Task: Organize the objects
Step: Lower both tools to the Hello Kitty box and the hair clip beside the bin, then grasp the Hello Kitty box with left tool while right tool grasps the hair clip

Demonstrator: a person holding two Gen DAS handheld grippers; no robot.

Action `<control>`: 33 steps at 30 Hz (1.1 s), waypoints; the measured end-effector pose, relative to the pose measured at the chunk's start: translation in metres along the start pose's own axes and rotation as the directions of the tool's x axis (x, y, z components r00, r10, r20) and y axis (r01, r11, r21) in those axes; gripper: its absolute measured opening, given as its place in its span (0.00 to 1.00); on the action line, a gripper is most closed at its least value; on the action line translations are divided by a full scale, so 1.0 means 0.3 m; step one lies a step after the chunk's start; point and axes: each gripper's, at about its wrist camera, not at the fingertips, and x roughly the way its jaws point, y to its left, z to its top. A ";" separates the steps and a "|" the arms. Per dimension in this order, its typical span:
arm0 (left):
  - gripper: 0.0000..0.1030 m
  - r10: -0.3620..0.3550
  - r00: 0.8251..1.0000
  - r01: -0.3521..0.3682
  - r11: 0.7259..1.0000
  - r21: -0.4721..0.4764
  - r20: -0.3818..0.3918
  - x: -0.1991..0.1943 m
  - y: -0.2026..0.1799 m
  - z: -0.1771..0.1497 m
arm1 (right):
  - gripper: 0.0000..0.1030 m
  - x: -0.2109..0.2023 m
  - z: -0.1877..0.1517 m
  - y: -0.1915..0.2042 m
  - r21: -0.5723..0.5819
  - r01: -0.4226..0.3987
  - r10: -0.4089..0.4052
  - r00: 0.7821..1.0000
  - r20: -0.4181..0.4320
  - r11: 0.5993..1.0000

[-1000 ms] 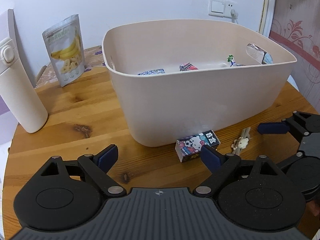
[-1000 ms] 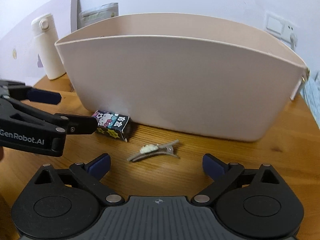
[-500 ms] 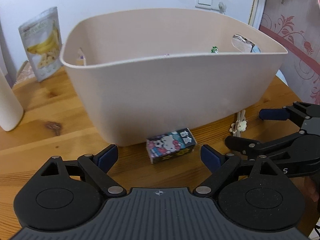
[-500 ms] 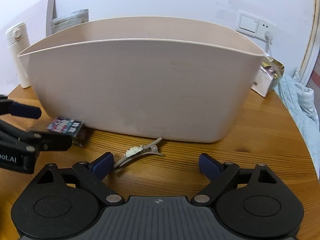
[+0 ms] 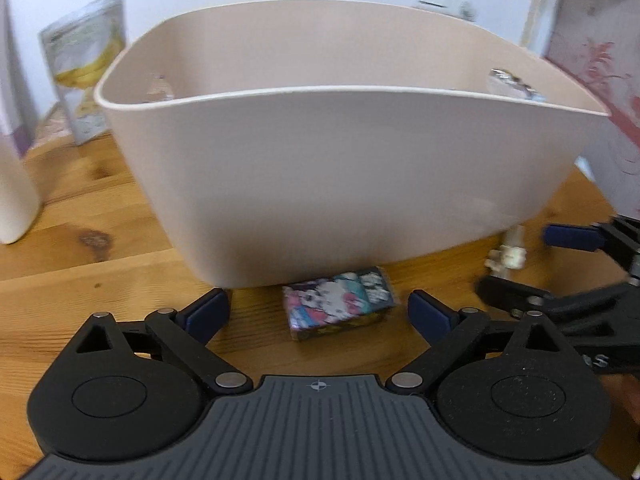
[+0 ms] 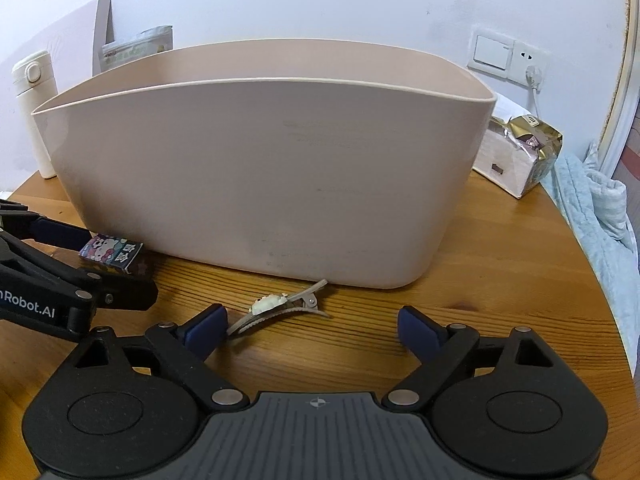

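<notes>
I had the left hand-held gripper (image 5: pixel 318 314) spread wide and empty, the small box (image 5: pixel 338 307) at its twelve o'clock on the worktop (image 5: pixel 100 292) against the tub (image 5: pixel 340 184), long axis crosswise, nearer than my right.

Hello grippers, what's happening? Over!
Left gripper open around cartoon box. Right gripper open, hair clip between fingers. Beige bin close behind both.
</notes>
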 end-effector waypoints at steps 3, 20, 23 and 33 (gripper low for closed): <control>0.96 0.041 0.999 -0.041 0.999 -0.019 0.014 0.009 -0.011 -0.005 | 0.91 0.002 -0.003 0.003 -0.002 -0.001 0.001 1.000 0.006 1.000; 0.50 0.096 0.995 -0.094 0.994 -0.057 0.037 -0.038 0.017 0.009 | 0.51 -0.013 -0.007 0.022 -0.005 -0.016 0.016 0.999 0.038 1.000; 0.50 0.085 0.995 -0.083 0.995 -0.051 0.043 -0.049 0.022 -0.001 | 0.51 -0.014 -0.009 0.022 0.001 -0.014 0.014 0.999 0.039 1.000; 0.49 0.041 0.998 -0.040 0.999 -0.025 0.056 -0.083 0.019 -0.029 | 0.51 -0.034 -0.029 0.014 0.009 -0.022 0.022 0.999 0.034 1.000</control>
